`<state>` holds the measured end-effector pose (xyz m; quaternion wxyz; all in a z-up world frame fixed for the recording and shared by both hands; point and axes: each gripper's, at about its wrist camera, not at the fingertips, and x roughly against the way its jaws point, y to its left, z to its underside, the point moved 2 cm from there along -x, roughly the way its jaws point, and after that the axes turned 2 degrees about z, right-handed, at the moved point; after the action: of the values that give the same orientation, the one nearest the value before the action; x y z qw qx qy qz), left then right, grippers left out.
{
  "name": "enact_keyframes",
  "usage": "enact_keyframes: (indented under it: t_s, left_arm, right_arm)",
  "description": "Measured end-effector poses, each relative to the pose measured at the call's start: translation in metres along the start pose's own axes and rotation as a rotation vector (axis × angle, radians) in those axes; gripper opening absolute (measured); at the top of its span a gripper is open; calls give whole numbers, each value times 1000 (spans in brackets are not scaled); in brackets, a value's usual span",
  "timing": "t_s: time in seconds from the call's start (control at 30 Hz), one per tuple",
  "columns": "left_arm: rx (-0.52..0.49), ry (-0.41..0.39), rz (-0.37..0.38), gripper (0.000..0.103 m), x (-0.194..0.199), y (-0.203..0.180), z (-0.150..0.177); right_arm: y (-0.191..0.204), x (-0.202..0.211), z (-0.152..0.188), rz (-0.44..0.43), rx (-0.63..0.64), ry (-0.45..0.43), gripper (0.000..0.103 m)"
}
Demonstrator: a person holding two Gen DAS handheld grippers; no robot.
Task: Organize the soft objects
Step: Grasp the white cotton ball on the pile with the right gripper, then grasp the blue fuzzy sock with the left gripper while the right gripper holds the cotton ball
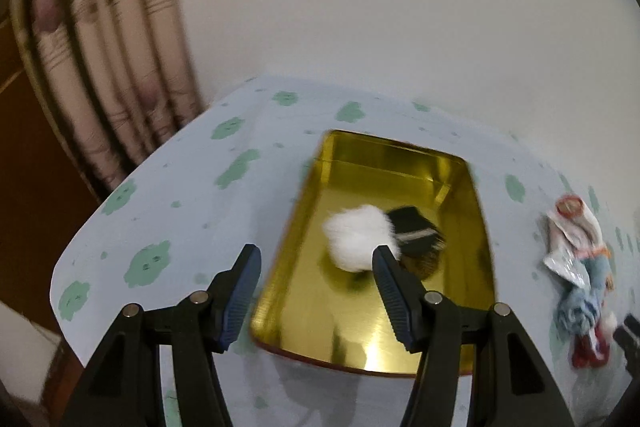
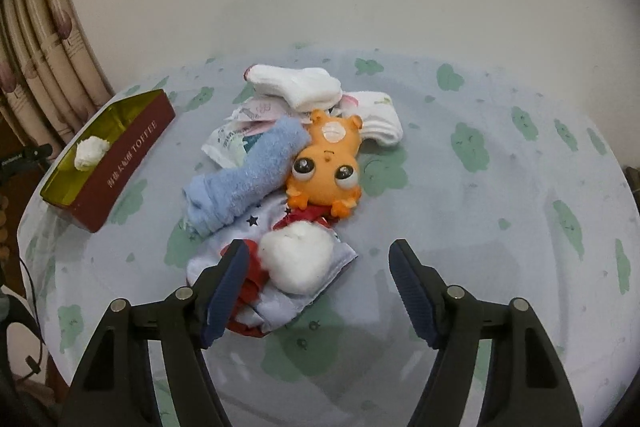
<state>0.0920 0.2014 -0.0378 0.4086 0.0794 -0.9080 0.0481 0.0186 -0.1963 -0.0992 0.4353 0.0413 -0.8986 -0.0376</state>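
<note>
A gold-lined tin (image 1: 472, 227) with red outer walls (image 2: 124, 163) holds a white fluffy ball (image 1: 358, 237) and a dark folded item (image 1: 416, 233). My left gripper (image 1: 316, 263) is open and empty just above the tin's near half. My right gripper (image 2: 318, 259) is open over a pile of soft things: a white cotton ball (image 2: 298, 261), a blue towel roll (image 2: 248, 175), an orange squishy toy (image 2: 326, 169), white socks (image 2: 300, 87) and a star-printed cloth (image 2: 276, 303). The pile also shows in the left wrist view (image 1: 580, 267).
The table carries a pale blue cloth with green flower prints (image 2: 500, 187). A striped curtain (image 1: 100, 67) hangs at the left and a white wall stands behind. Packets (image 2: 232, 139) lie under the pile. Dark cables (image 2: 24, 287) hang at the table's left edge.
</note>
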Motion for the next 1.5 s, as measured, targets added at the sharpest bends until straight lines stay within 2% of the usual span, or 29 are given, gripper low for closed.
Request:
enact_keyframes:
  t_s: [0.37,0.47,0.53,0.67,0.77,0.9,1.03,1.13,1.5]
  left_arm:
    - [-233,75,150,60,-1,-105,17]
    - [-293,98,195,60,-2,-137,23]
    - [-318,109,230,60,-1,-153,25]
    - [-362,152,329,60,0,-189,34]
    - [-404,186,432,60,2,-218,41]
    - [-477,205,503,60,5,-252,49]
    - [-509,227,509,60,0,-279,53]
    - [-511,277,498,60,-13,-294,56]
    - [-491,342,411,60,-56,-306,64]
  right_arm:
    - [7,-24,6,-52,-15,24,48]
    - [7,-26,5,-57,-14,18,40]
    - [8,-26,6,-60,-7,17,29]
    - [8,-20,7,-43,14,0,25]
    - [3,-10,8,-29,1,-13,25]
    - [-7,3,12,-32,-29,-23,25]
    - [-15,6,17,-33,-57,-24,25]
    - [-18,5,18,-47,-72,-21,25]
    - [-19,7,18,-75,-86,-32,26]
